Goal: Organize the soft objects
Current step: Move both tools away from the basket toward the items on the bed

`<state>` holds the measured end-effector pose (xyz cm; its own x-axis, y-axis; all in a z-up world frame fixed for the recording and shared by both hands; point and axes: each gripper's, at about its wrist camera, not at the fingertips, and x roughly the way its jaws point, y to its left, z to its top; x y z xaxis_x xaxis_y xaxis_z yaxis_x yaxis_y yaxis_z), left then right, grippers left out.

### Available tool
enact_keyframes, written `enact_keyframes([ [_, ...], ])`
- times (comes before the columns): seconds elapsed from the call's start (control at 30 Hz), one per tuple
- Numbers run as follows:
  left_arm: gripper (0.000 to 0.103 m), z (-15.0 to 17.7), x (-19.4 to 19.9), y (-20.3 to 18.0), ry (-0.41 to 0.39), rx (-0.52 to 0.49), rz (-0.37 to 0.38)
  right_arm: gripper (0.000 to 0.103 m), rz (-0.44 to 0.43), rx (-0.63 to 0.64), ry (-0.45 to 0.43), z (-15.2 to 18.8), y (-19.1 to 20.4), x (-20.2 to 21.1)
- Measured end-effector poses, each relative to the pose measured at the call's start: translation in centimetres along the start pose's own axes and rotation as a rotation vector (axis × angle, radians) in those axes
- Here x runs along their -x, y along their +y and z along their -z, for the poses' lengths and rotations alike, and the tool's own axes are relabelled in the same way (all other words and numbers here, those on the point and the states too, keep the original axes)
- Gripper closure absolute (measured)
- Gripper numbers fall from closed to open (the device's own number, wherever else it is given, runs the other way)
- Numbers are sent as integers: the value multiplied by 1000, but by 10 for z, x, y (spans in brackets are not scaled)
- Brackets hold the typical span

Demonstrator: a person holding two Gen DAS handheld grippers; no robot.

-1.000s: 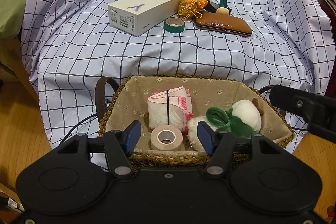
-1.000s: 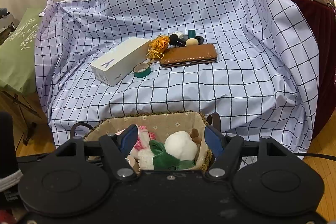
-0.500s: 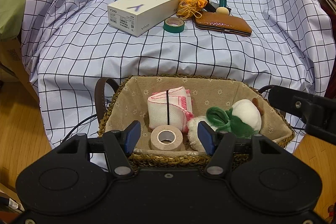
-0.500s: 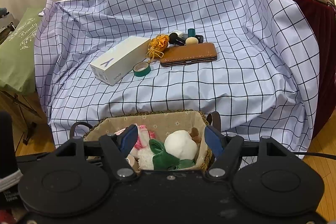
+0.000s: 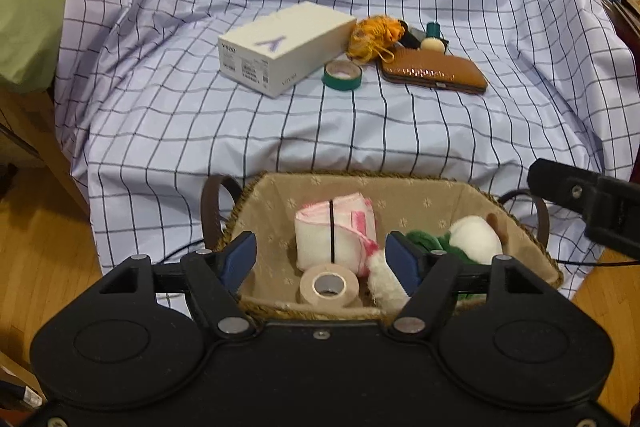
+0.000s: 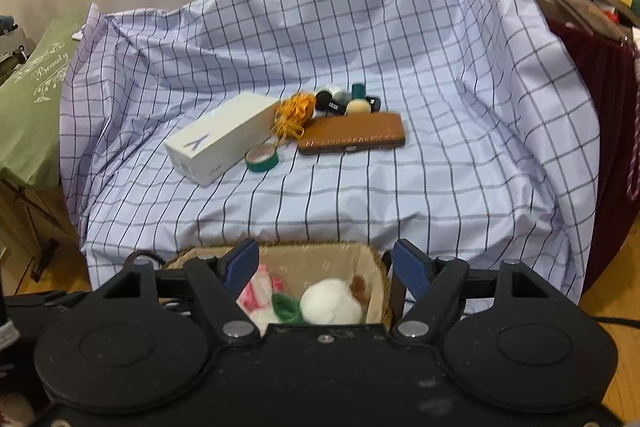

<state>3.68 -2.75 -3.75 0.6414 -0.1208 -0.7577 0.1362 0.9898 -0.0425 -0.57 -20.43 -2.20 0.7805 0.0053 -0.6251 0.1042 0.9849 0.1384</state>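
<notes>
A woven basket [image 5: 424, 187] with beige lining stands on the floor in front of a checked-cloth seat. In it lie a folded pink-and-white cloth [image 5: 336, 227], a beige tape roll [image 5: 329, 285] and a white-and-green plush toy [image 5: 472, 237]. My left gripper [image 5: 320, 261] hovers over the basket's near rim. Its jaws are opening, with nothing pressed between them. My right gripper [image 6: 326, 265] hovers over the basket [image 6: 360, 255] near the plush toy [image 6: 330, 303]. Its jaws are also opening and empty. An orange pouch [image 5: 374, 35] lies on the seat.
On the checked cloth [image 5: 280, 147] lie a white box [image 5: 280, 47], a green tape roll [image 5: 342, 75], a brown wallet [image 5: 434, 71] and small cosmetic items [image 5: 434, 41]. A green cushion [image 5: 28, 7] is at left, dark red drapery [image 6: 608, 131] at right. The floor is wood.
Both grippers' jaws have spread wider, the left one more. The basket sits slightly lower in both views. Nothing in the basket or on the seat has moved.
</notes>
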Motion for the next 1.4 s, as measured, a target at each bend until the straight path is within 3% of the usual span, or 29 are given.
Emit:
enact_keyframes([
  [0.5,14,-30,-3,-8,-119,-99,-28,8,75,35,-90,-28,-7,-31],
  [0.8,14,-56,-27,2,-126,-129,-78,7,167,37,-77,-46,-23,-70],
  [1.27,14,-80,-62,27,-188,-110,-241,7,382,77,-90,-58,-47,-135],
  [1.4,14,-76,-73,26,-185,-146,-279,7,382,87,-60,-54,-45,-149],
])
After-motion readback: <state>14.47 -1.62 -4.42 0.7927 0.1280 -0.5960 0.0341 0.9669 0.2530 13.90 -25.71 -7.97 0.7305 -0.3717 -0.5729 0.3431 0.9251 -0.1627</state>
